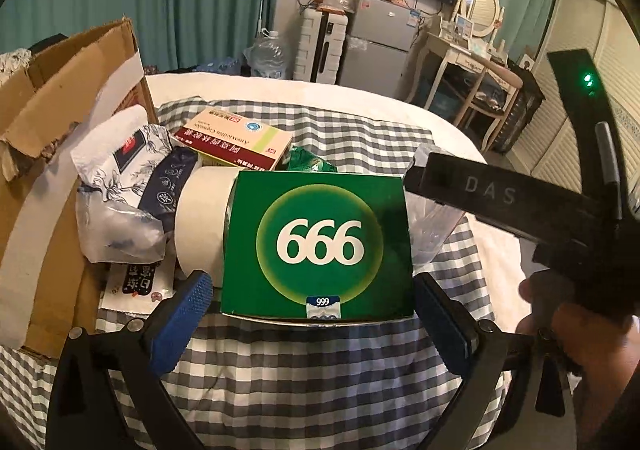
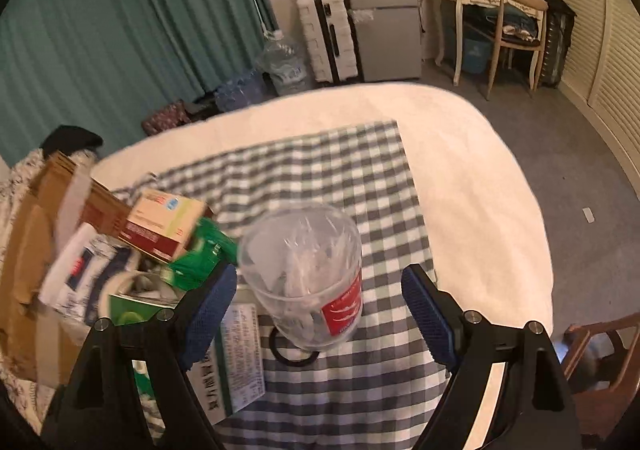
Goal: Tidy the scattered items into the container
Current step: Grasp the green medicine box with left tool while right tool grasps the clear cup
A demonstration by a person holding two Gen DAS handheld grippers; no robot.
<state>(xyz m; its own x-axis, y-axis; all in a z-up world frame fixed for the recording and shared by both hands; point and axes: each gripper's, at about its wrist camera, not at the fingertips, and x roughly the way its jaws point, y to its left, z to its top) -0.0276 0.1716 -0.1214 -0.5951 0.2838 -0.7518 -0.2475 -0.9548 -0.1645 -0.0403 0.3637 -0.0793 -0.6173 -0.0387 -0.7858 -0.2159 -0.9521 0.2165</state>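
Cardboard box (image 1: 60,97) stands torn and open at the far left of the checked cloth (image 1: 304,362), which lies on a white bed (image 1: 256,87). Just right of the box, a crumpled blue-and-white packet (image 1: 120,185) leans against a cream roll of tape (image 1: 200,221), and behind them a red-and-cream medicine carton (image 1: 236,137) lies flat. In the middle of the left wrist view a green box marked 666 (image 1: 320,246) rests on the cloth; the left hand-held gripper (image 1: 316,314) has its jaws spread wide on either side of the box's near edge, blue pads (image 1: 182,318) just clear of it, gripping nothing. To the right of the green box lies crinkled clear plastic (image 1: 436,221), and further right the other tool's black body, marked DAS, is held in a person's hand (image 1: 560,322). In the right wrist view the same clutter sits at left, blurred, with a white printed box (image 2: 236,362) beside it. A clear plastic cup (image 2: 308,282) with a red label stands upright on the cloth, over a black ring (image 2: 294,354). The right hand-held gripper (image 2: 320,314) is apart, its pads flanking the cup without touching it
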